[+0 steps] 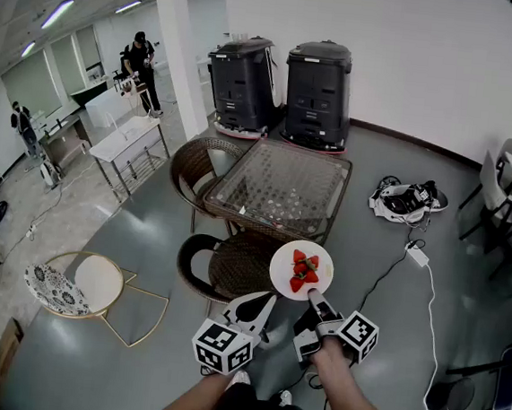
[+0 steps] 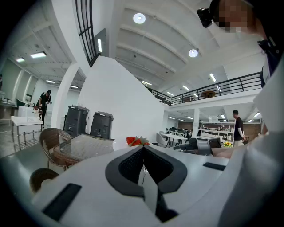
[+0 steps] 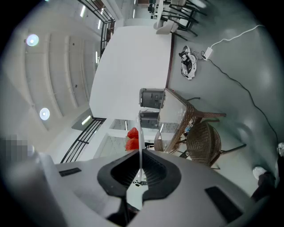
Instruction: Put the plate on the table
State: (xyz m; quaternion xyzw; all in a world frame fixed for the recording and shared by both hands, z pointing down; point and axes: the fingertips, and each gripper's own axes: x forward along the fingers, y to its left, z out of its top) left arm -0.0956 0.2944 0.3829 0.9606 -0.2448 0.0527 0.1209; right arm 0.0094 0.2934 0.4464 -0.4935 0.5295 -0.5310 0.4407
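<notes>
The carry is in hand: the right gripper (image 1: 314,297) pinches the rim of the plate (image 1: 284,264), which hangs in the air above a chair (image 1: 232,269), short of the table (image 1: 280,188), with strawberries (image 1: 304,269) on it. The left gripper (image 1: 262,307) has its jaws pressed together on nothing. Next, I judge, the plate needs carrying forward, kept level, then lowering onto the glass top

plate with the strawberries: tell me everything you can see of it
The plate is round, white and smooth, carrying red strawberries at its centre. It is held roughly level in the air, the right gripper shut on its near rim, over a wicker chair, just short of the glass-topped table.
</notes>
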